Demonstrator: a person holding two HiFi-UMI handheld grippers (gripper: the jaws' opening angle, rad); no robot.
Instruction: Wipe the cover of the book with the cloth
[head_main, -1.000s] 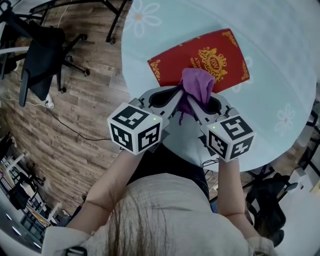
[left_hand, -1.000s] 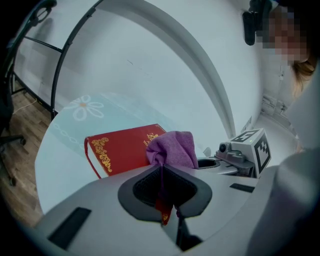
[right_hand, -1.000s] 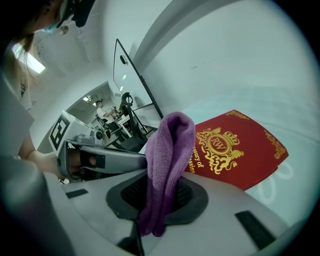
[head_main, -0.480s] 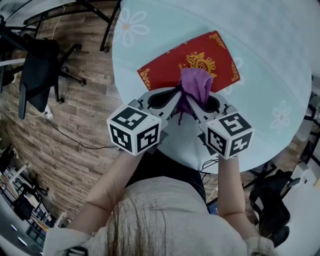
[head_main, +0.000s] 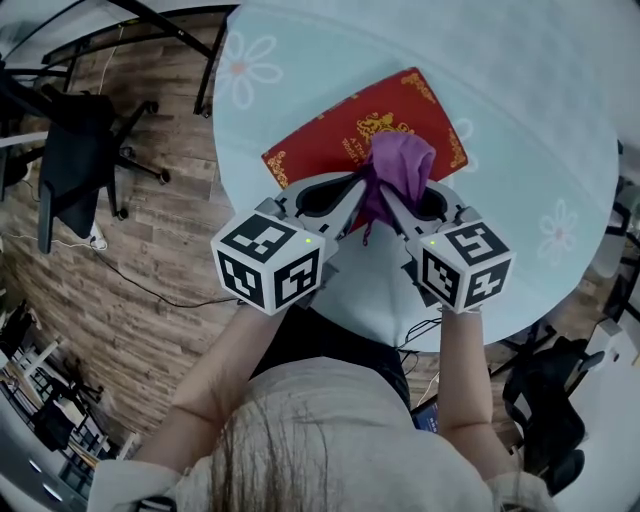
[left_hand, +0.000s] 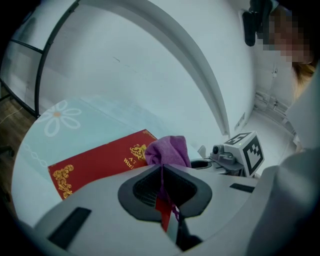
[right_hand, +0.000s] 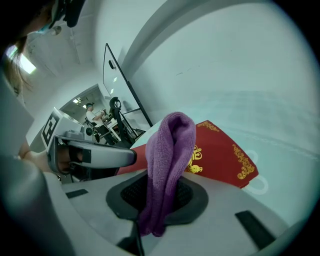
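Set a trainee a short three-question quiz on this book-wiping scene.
1. What colour is the cover of the book on the table?
2. True or false: the left claw is open and empty.
3. What is the right claw shut on? A) the book B) the purple cloth C) a sponge

Key
1. Red, with gold ornament.
2. False: it is shut on the purple cloth.
3. B
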